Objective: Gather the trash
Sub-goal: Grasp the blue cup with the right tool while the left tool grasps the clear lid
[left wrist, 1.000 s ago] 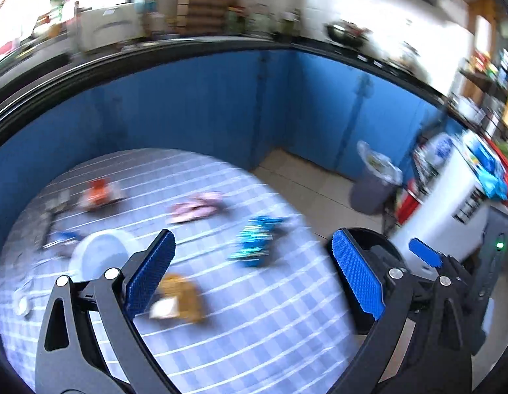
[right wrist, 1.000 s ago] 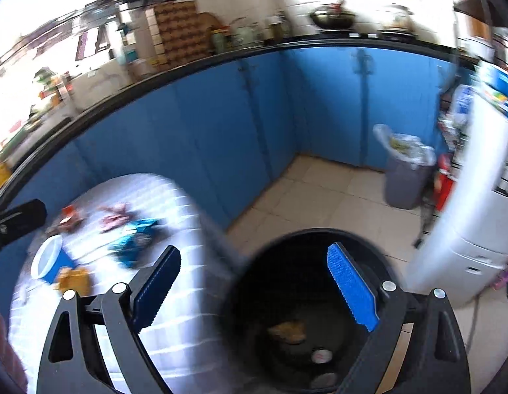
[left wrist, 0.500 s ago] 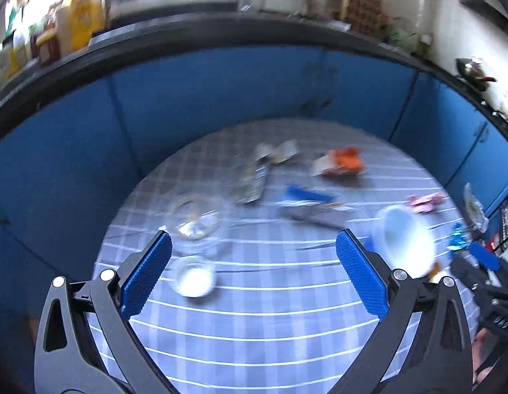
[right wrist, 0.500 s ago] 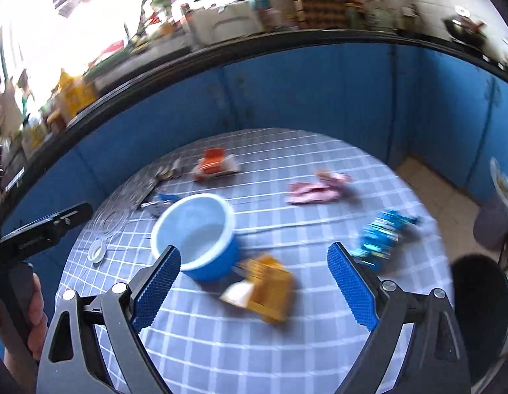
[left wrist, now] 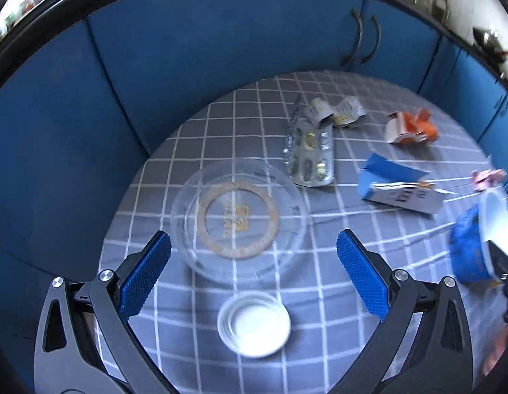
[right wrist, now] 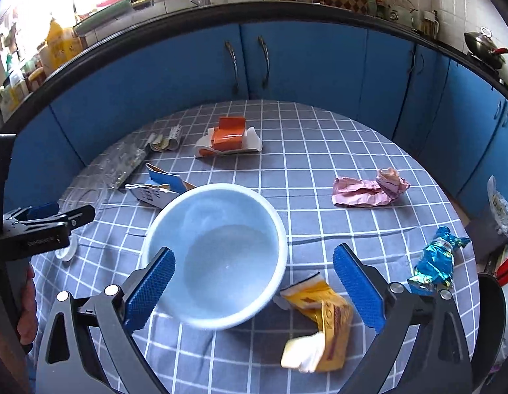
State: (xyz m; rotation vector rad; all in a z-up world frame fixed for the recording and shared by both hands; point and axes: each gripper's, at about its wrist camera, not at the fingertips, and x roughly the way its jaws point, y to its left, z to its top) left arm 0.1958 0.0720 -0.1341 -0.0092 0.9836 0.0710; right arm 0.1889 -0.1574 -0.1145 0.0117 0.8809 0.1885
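Note:
Trash lies scattered on the round checked table (right wrist: 319, 151): a yellow wrapper (right wrist: 319, 321), a pink wrapper (right wrist: 369, 187), a blue foil wrapper (right wrist: 434, 262), an orange carton (right wrist: 227, 139), a torn blue-and-white carton (left wrist: 395, 184), a blister pack (left wrist: 309, 154) and crumpled paper (left wrist: 336, 113). My right gripper (right wrist: 254, 287) hovers over a light blue bowl (right wrist: 218, 252), its jaws opening, and the pads grip nothing. My left gripper (left wrist: 254, 275) stands open above a clear glass dish (left wrist: 237, 220) and a small clear cap (left wrist: 254, 323).
Blue cabinets (right wrist: 286, 62) curve behind the table under a cluttered black counter. A black bin (right wrist: 490, 312) shows at the right edge, a grey lined bin (right wrist: 497, 210) beyond it. A hand (right wrist: 24, 312) holds the left gripper (right wrist: 44, 226) at the table's left.
Both views swung from the black bin and floor back onto the table. The left gripper came down closer over the glass dish; the right one closed in on the bowl and yellow wrapper.

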